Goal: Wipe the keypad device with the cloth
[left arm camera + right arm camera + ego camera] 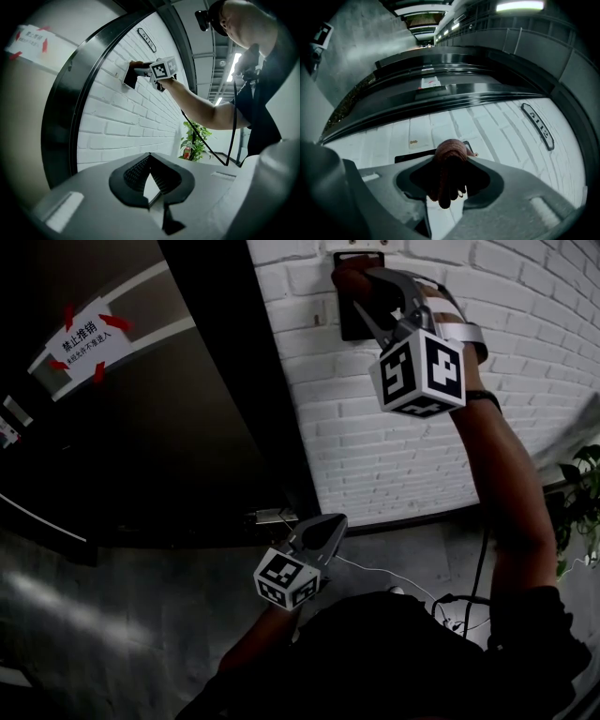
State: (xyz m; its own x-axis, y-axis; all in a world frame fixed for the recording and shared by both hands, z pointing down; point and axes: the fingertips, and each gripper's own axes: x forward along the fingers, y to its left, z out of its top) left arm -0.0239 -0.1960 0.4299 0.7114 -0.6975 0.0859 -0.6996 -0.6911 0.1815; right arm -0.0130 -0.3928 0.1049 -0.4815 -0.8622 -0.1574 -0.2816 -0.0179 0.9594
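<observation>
While the keypad device [349, 322] sits fixed high on a white brick wall [422, 456], just beside a dark door frame [225, 381], a reddish-brown cloth [351, 276] is pressed against its upper part. The right claw [370, 296] pinches that cloth, bunched into a wad between its jaws, and the right gripper view shows the wad [449, 168] pushed up to the black panel [412, 157], covering most of it. The person's right arm is stretched up along the wall to reach it.

The wiping step itself appears to be in hand, with cloth on device; how much of the face is already clean cannot be judged from these views. The next move likely calls for firm, even strokes across the panel while the pinch on the cloth is held, so that the wad does not slip out or the hard claw tips scrape the device.

The left claw [328, 526] hangs low near the person's waist, well apart from the device, its jaws pressed together at the tips with nothing between them [149, 157]. From there the left gripper view looks up at the raised arm, the keypad device [130, 77] and an oval number plate [146, 40] above it. A potted plant [194, 140] stands further along the wall, and a notice with red arrows [82, 338] is stuck on the dark door.
</observation>
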